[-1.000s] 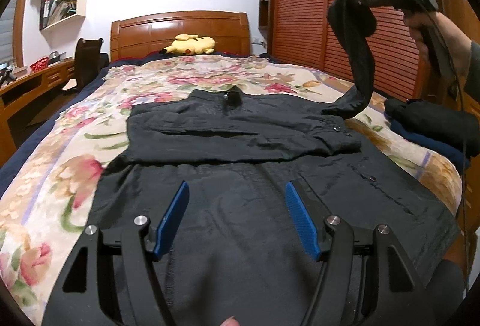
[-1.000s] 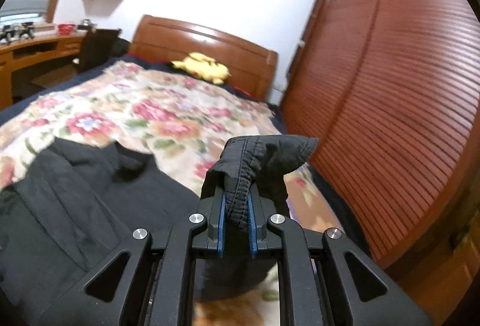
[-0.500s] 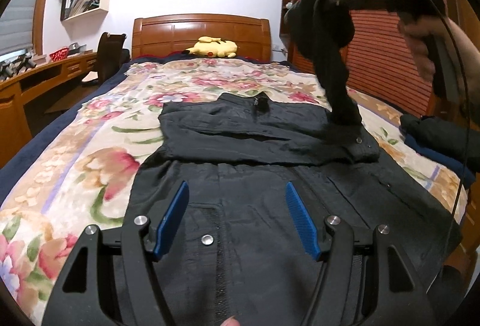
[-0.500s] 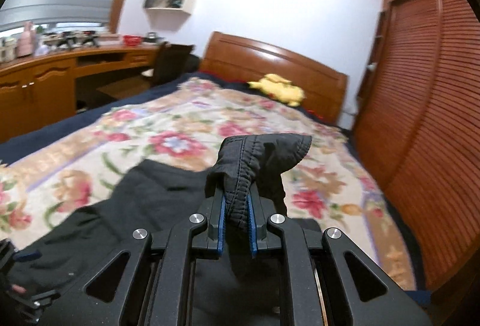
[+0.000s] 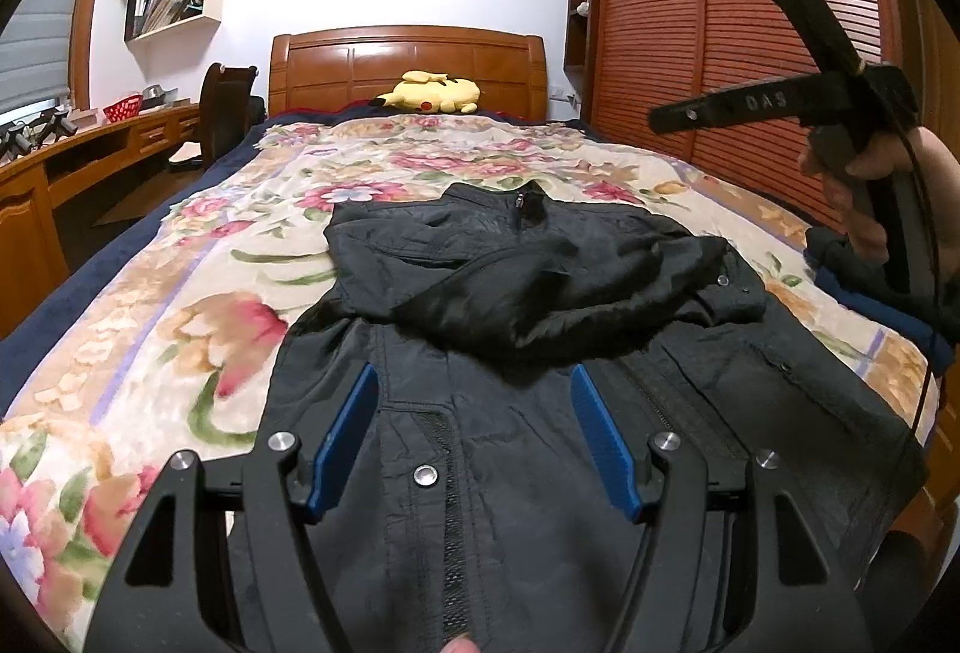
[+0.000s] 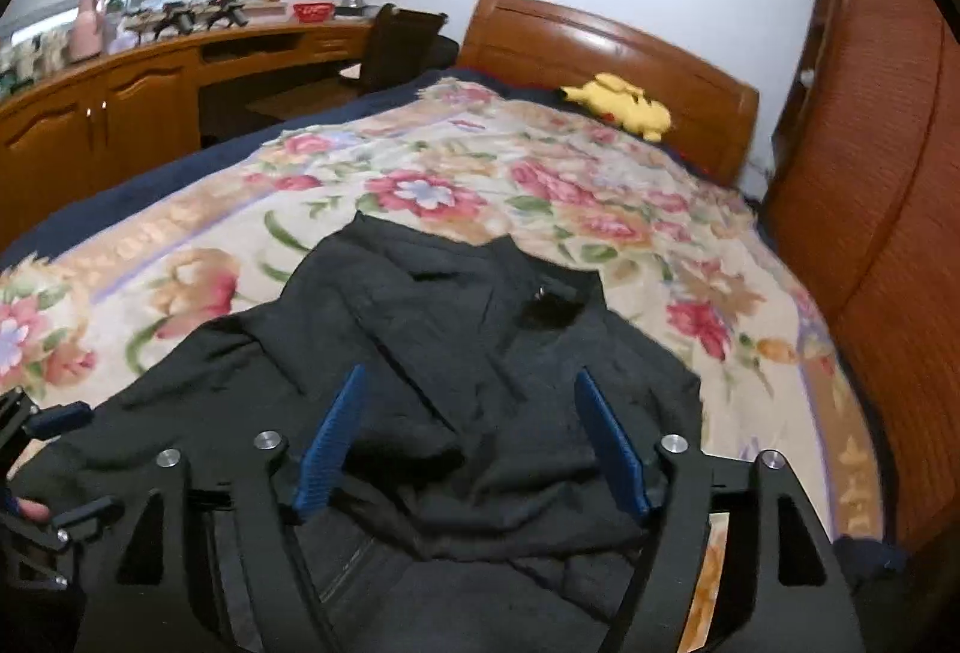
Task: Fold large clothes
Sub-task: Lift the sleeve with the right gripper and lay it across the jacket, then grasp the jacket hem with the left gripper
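Observation:
A black jacket (image 5: pixel 528 473) lies front-up on the floral bedspread (image 5: pixel 180 293), collar toward the headboard. One sleeve (image 5: pixel 558 305) lies crumpled across its chest. My left gripper (image 5: pixel 474 372) hovers open over the jacket's lower front, with nothing between its blue pads. In the right wrist view my right gripper (image 6: pixel 471 374) hangs above the jacket (image 6: pixel 456 329); its jaws are opening and no cloth is between them. A hand (image 5: pixel 864 185) holds that gripper up at the right of the left wrist view.
A yellow plush toy (image 5: pixel 432 92) rests by the wooden headboard (image 5: pixel 408 53). Louvred wardrobe doors (image 5: pixel 690 23) run along the bed's right side. A pile of dark clothes (image 5: pixel 852 263) sits at the right bed edge. A desk (image 6: pixel 150 77) and chair (image 6: pixel 402 47) stand left.
My right gripper, shut on the sleeve's cuff, swung left and down over the jacket, then let go. The sleeve now lies across the chest. The left gripper stayed open.

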Demonstrator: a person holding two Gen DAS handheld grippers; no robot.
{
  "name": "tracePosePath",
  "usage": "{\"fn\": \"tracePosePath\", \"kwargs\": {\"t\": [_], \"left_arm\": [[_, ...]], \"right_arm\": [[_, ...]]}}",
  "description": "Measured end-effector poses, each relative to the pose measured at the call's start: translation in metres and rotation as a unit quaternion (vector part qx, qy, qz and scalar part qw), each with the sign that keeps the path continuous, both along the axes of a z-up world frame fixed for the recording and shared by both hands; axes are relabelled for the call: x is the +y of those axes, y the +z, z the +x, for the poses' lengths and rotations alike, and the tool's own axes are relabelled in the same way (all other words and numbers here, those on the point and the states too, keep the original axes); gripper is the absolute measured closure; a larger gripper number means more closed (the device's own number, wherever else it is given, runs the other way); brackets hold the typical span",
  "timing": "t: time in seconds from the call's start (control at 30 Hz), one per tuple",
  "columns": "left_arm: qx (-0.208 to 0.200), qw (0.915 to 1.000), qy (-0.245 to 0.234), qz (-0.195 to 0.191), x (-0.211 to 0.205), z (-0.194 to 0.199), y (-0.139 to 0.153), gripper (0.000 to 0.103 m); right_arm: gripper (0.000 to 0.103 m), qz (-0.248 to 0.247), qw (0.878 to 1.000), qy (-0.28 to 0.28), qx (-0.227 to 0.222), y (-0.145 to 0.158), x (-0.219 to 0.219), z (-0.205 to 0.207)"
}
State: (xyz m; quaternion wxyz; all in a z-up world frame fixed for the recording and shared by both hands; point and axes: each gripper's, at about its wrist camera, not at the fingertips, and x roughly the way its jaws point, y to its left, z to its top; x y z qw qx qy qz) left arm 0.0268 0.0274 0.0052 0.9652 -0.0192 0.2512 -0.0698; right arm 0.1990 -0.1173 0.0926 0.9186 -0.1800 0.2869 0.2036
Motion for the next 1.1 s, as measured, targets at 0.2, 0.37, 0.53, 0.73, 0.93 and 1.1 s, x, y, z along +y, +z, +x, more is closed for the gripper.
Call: {"fn": "tracePosePath", "kwargs": {"t": [0.2, 0.37, 0.53, 0.73, 0.93, 1.1], "left_arm": [[0.003, 1.0000, -0.002, 0.007, -0.007, 0.003, -0.002, 0.037], [0.006, 0.9999, -0.003, 0.013, -0.011, 0.004, -0.005, 0.037], [0.010, 0.9998, -0.002, 0.018, -0.015, 0.005, -0.008, 0.037], [0.022, 0.9995, -0.005, 0.022, -0.020, 0.010, -0.014, 0.037], [0.034, 0.9992, -0.009, 0.021, -0.019, 0.014, -0.017, 0.037], [0.053, 0.9985, -0.012, 0.010, -0.015, 0.025, -0.010, 0.037]], "right_arm": [[0.027, -0.008, 0.999, -0.030, 0.023, -0.024, -0.037, 0.000], [0.027, 0.010, 0.996, -0.051, 0.067, -0.074, -0.070, -0.001], [0.028, 0.021, 0.992, -0.069, 0.102, -0.124, -0.092, -0.004], [0.028, 0.022, 0.989, -0.078, 0.120, -0.152, -0.101, -0.003], [0.028, 0.023, 0.988, -0.080, 0.132, -0.172, -0.100, -0.003], [0.028, 0.038, 0.987, -0.078, 0.132, -0.170, -0.106, -0.003]]}}
